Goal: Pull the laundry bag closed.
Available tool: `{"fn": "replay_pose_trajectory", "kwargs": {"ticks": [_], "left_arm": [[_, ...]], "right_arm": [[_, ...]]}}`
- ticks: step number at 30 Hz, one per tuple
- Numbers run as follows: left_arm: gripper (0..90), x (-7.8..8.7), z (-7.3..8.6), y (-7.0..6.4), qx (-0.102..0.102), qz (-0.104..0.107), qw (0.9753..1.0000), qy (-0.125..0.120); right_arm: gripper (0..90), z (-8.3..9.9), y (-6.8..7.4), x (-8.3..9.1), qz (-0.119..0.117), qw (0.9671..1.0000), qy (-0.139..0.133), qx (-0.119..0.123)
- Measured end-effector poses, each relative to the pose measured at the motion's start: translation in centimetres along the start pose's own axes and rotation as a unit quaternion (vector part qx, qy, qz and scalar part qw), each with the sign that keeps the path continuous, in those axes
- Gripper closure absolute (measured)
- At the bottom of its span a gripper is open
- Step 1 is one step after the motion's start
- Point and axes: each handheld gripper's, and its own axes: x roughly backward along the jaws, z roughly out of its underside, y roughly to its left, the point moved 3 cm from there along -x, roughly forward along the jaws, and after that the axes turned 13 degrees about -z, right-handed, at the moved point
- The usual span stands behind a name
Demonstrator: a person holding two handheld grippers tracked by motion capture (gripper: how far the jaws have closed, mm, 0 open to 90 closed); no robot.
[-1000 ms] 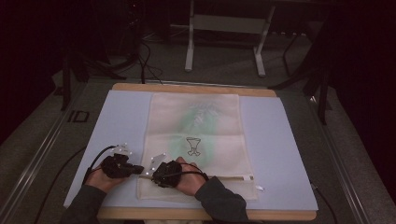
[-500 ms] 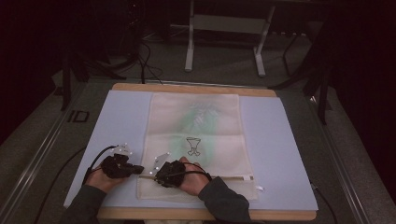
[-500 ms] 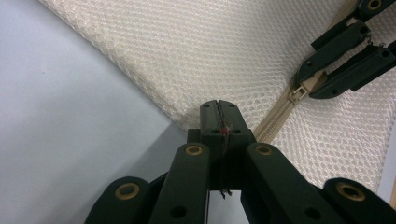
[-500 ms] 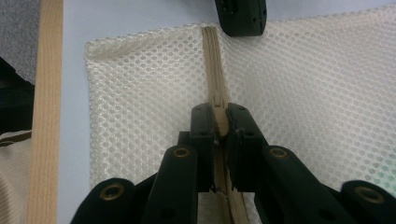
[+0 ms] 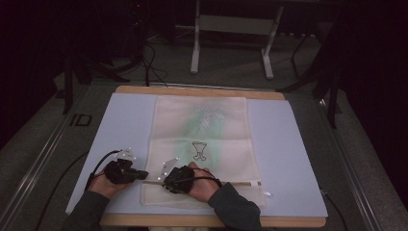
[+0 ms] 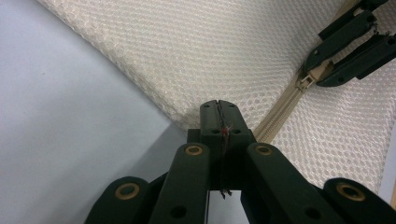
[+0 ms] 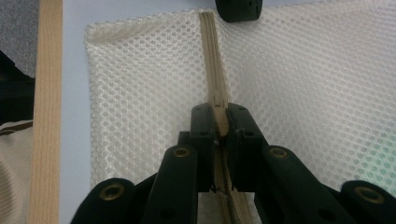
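From above, the mesh bag (image 5: 202, 144) lies flat on the blue mat (image 5: 298, 159), with the left gripper (image 5: 142, 174) at its near-left corner and the right gripper (image 5: 166, 183) just beside it on the zipper (image 5: 240, 183). In the left gripper view, the jaws are pressed together on the bag's corner edge — the zipper (image 6: 280, 112) runs off ahead and to their right. In the right gripper view, the jaws pinch the zipper pull (image 7: 220, 122), the zipper tape stretching straight ahead — toward the left gripper's tip (image 7: 238, 9).

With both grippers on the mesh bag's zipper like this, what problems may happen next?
1. The right hand-held gripper is shut on the beige zipper slider with a small hold, so it may slip off when pulled.
2. The left hand-held gripper pinches only the corner of the cream mesh laundry bag; the thin mesh could stretch or pull free, and the bag might then slide on the pale blue mat instead of the zipper moving.
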Motion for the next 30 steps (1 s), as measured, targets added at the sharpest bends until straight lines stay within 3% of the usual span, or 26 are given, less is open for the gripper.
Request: {"fn": "replay_pose_trajectory", "kwargs": {"ticks": [30], "left_arm": [[90.0,0.0,0.0,0.0,-0.001,-0.001,1.0,0.0]], "right_arm": [[82.0,1.6,0.0,1.2,0.002,0.9999,0.009,-0.006]]}}
